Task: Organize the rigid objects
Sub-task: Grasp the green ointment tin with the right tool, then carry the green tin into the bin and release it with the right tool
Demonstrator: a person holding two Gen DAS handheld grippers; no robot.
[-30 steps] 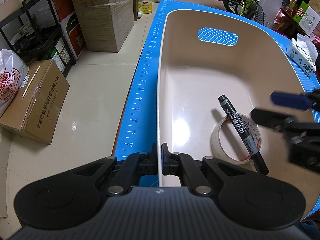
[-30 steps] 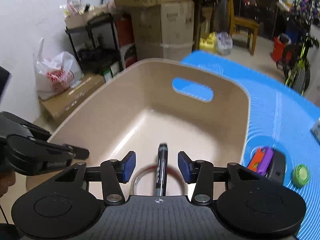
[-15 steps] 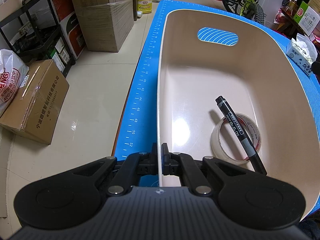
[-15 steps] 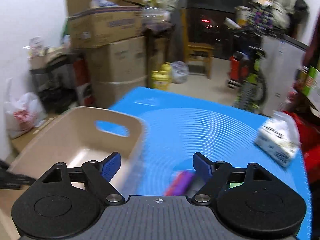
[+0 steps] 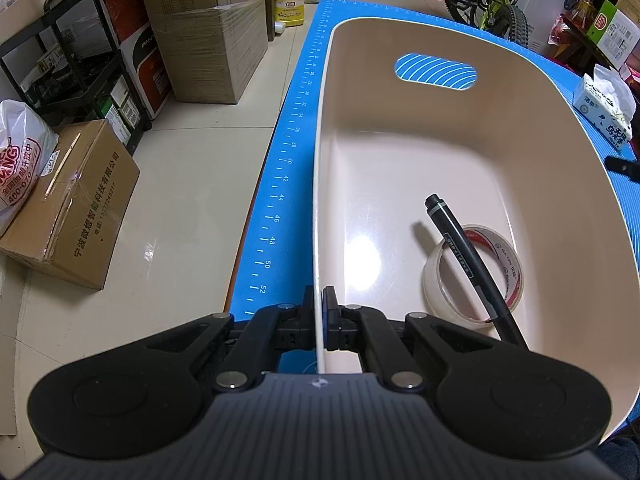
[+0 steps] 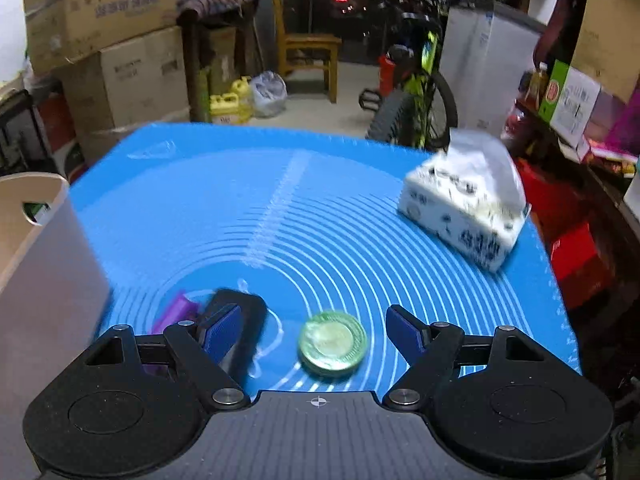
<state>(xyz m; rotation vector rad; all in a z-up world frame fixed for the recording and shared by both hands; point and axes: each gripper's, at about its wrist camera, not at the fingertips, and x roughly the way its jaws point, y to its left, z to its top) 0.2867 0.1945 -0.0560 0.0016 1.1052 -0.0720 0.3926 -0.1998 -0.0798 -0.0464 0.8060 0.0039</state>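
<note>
Swung off the bin (image 5: 520, 128), where pen (image 5: 472, 264) and tape (image 5: 508, 264) lie, the right gripper (image 6: 316, 332) gapes wide before the green disc (image 6: 332, 342) at lower centre, likely next to straddle and pinch, while the left gripper (image 5: 319, 316) clamps the bin's rim.

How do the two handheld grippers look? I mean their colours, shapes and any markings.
Both look alike. The left gripper and right gripper have matte black linkage arms with silver pivot pins, two large round black discs, and a grey ribbed body bearing a small white crosshair mark. The fingers carry blue pads. No cables or sleeves show.

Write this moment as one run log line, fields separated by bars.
left gripper: shut on bin | right gripper: open above green disc | marker, tape roll: in bin
</note>
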